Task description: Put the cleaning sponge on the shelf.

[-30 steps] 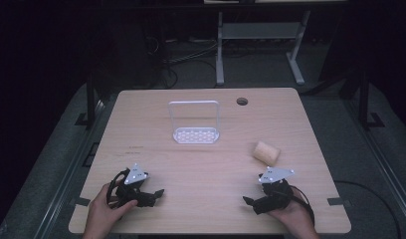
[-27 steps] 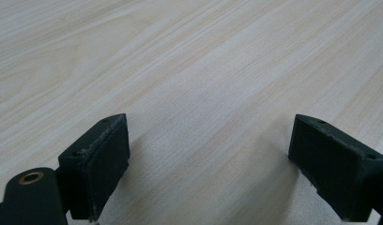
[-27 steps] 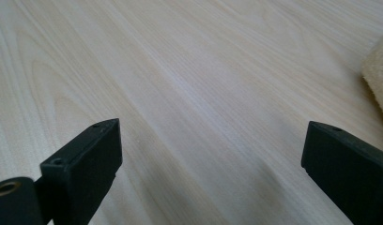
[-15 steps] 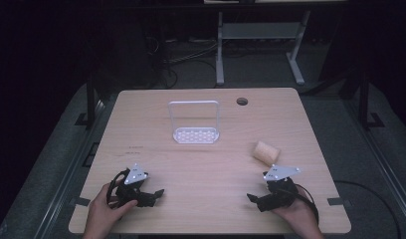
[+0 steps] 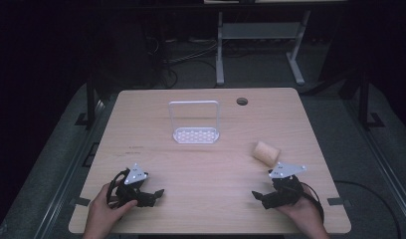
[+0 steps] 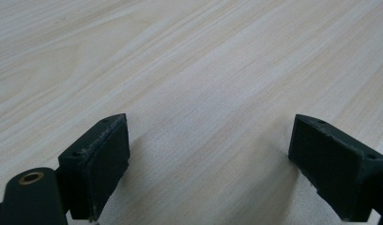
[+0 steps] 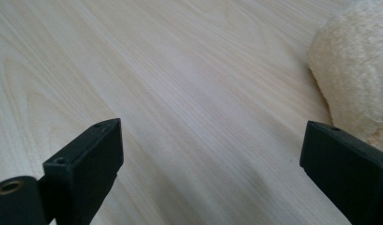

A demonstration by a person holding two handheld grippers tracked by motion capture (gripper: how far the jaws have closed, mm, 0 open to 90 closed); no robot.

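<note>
Cream fuzzy roll (image 5: 266,152) lies just beside the right gripper (image 5: 258,196), both grippers wide open and empty, left gripper (image 5: 156,193) idle, so reaching for it looks next.

The right gripper (image 7: 210,159) hangs low over the pale wood-grain bench (image 7: 189,70), its two black fingers (image 7: 86,164) spread wide apart with bare wood between them. A cream, fuzzy roll-shaped thing (image 7: 354,65) lies on the bench ahead of the far-side finger, just beyond its tip; whether they touch cannot be told. A brass-ringed hole shows at the base of the near finger.
</note>
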